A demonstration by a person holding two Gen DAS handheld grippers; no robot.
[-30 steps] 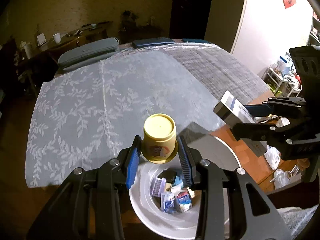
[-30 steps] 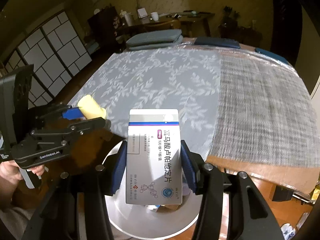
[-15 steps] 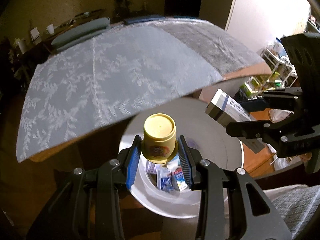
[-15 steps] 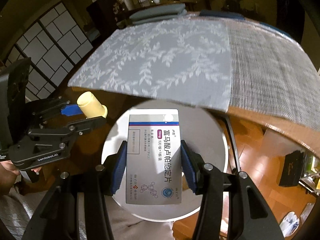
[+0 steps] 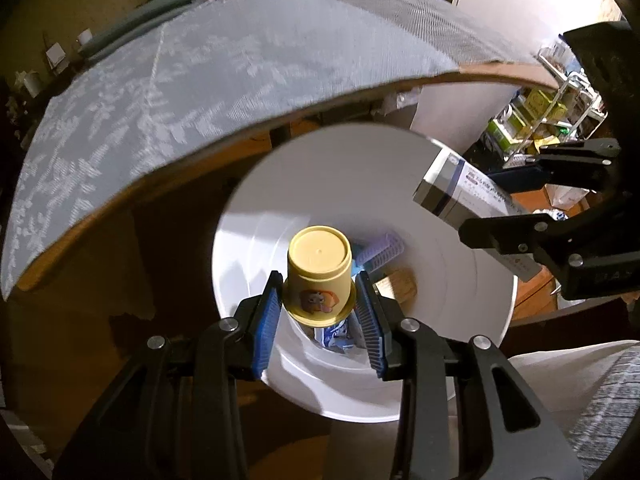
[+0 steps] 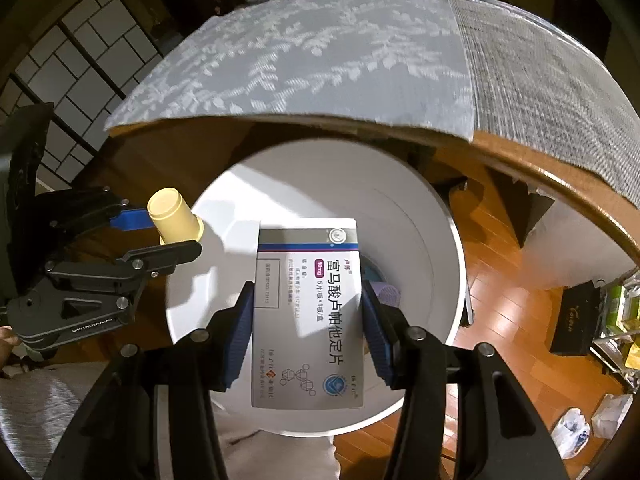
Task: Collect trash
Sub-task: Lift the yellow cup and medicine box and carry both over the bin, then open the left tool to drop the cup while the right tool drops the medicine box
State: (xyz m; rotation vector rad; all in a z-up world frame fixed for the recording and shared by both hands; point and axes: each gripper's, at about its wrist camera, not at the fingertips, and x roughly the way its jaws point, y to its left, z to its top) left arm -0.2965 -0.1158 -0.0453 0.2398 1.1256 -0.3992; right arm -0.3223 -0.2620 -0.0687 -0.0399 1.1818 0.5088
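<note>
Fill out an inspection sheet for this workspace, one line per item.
Surface: table under leaf-print cloth, beside the bin.
Job's things: yellow cup and medicine box, both over the white trash bin.
Clutter: packets and wrappers inside the bin.
Grippers: left gripper shut on cup; right gripper shut on box.
Cables: nothing seen.
Surroundings: wood floor, lattice screen, cluttered rack.
</note>
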